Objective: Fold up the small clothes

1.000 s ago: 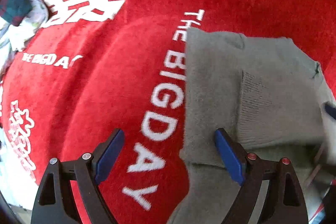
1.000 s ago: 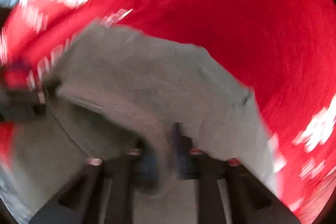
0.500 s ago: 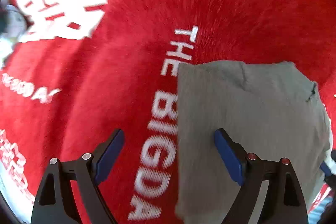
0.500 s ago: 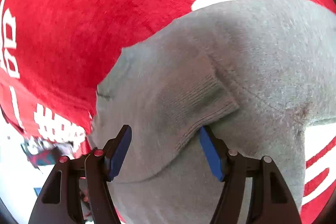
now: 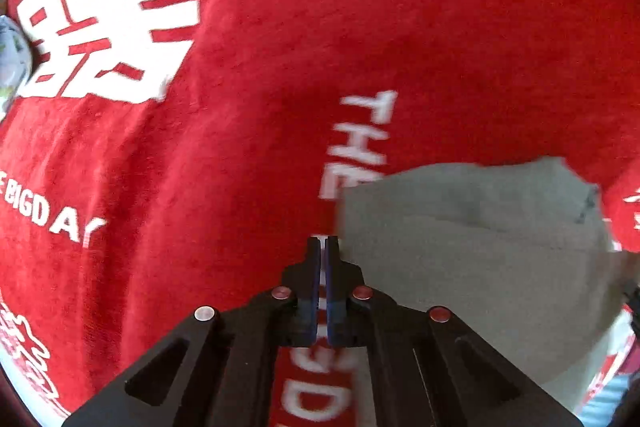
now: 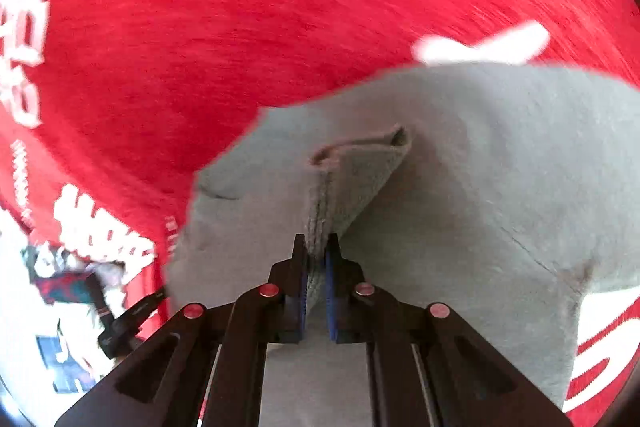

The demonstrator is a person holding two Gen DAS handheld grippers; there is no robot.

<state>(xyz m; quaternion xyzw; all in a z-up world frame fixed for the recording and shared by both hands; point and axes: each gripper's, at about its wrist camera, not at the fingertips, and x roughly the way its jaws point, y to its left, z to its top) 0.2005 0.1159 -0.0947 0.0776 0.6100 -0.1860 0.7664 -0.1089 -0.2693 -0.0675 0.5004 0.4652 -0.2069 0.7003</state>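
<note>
A small grey knitted garment (image 5: pixel 480 251) lies folded on a red blanket (image 5: pixel 280 27) with white lettering. In the left wrist view it fills the lower right. My left gripper (image 5: pixel 323 241) is shut and empty, just left of the garment's left edge, over the red blanket. In the right wrist view the garment (image 6: pixel 500 167) covers the lower right, and my right gripper (image 6: pixel 317 241) is shut on its ribbed cuff (image 6: pixel 352 179), which stands up in a pinched fold.
The red blanket (image 6: pixel 240 27) covers the whole surface. At its left edge a pile of other clothes (image 6: pixel 60 279) with a dark plaid piece lies on a white floor. A pale cloth bundle (image 5: pixel 10 55) shows at the far left.
Both grippers were open half a second ago and are now shut. The right one has closed on the garment's ribbed cuff. The left one has closed empty beside the garment.
</note>
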